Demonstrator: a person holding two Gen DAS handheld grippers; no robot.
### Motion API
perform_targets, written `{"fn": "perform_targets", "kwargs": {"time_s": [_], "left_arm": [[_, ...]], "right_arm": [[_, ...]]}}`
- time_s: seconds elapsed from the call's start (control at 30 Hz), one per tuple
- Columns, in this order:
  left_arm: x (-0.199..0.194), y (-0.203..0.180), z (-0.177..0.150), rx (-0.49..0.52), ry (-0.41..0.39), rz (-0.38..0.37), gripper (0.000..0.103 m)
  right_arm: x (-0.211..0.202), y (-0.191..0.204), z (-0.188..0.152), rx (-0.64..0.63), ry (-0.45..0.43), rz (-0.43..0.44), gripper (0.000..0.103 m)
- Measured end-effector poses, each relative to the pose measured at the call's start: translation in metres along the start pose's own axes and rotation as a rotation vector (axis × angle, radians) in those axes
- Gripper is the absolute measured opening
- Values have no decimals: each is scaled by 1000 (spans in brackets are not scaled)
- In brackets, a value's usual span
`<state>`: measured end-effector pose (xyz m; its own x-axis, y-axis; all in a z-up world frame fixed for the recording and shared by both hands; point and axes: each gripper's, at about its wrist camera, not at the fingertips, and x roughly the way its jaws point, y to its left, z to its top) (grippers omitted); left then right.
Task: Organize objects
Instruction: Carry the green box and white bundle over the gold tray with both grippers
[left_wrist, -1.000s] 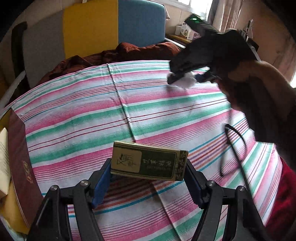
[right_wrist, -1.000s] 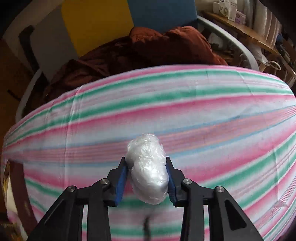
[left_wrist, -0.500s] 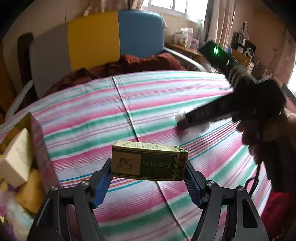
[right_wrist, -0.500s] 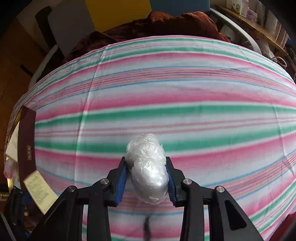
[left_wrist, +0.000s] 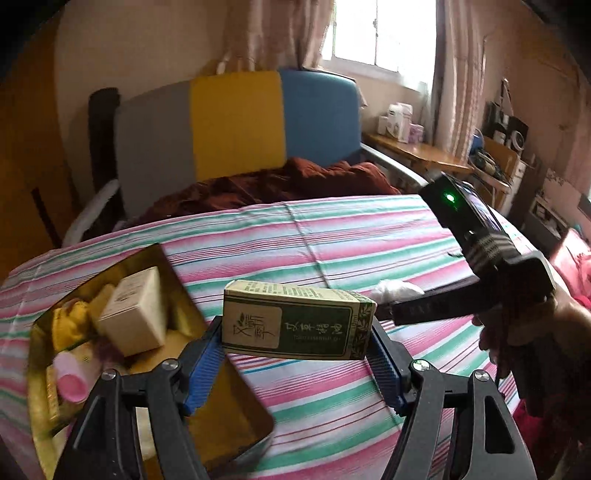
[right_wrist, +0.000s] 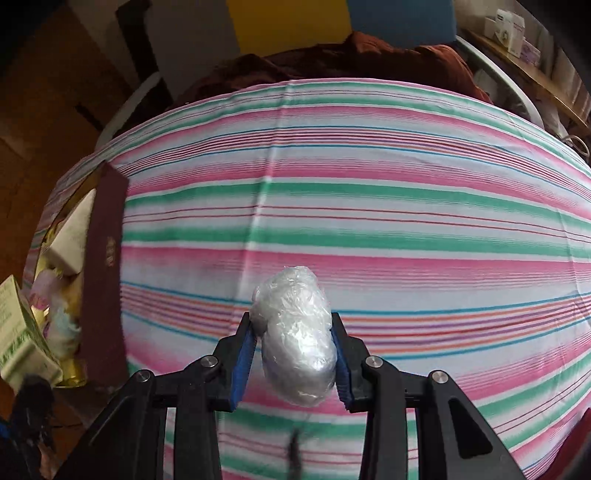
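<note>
We've got both hands loaded here. Our left gripper (left_wrist: 297, 349) is clamped on the green box (left_wrist: 295, 324), pinching it end to end and holding it level in the air, just beside the near right corner of the gold tin (left_wrist: 236, 402). Our right gripper (right_wrist: 291, 356) is squeezed onto a wad of clear plastic wrap (right_wrist: 295, 336), held up above the striped sheet (right_wrist: 369, 206) that covers the bed, well out from the tin.

Now look inside that tin: a cream box (left_wrist: 133, 310) lying at a tilt, a pink bottle (left_wrist: 72, 376) low at the near side, something yellow (left_wrist: 66, 321) at the back left. So the sorting looks well under way, with several things already stowed. From the right wrist view we see the tin's maroon outer wall (right_wrist: 103, 258) at the far left edge of the bed.

As for what's left, we'd say these two carried items are it, or close to it; the stretch of sheet we can see has nothing else lying loose on it. The green box looks nearest to going in. The wrap has the longer trip across the stripes.
</note>
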<state>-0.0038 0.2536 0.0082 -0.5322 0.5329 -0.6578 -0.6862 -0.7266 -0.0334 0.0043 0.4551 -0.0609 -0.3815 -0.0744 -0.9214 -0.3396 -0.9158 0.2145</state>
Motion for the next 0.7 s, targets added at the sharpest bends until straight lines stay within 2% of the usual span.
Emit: {"fn": "perform_targets", "kwargs": {"time_s": [0.4,0.7], "left_arm": [[-26,52,-26,-98,-14,96,73],[-42,89,-49,-177,-8,143,73]], "right_arm": [[-23,83,-28,-117,-85,87,37],[-21,146,-41,-233,-123,129,37]]}}
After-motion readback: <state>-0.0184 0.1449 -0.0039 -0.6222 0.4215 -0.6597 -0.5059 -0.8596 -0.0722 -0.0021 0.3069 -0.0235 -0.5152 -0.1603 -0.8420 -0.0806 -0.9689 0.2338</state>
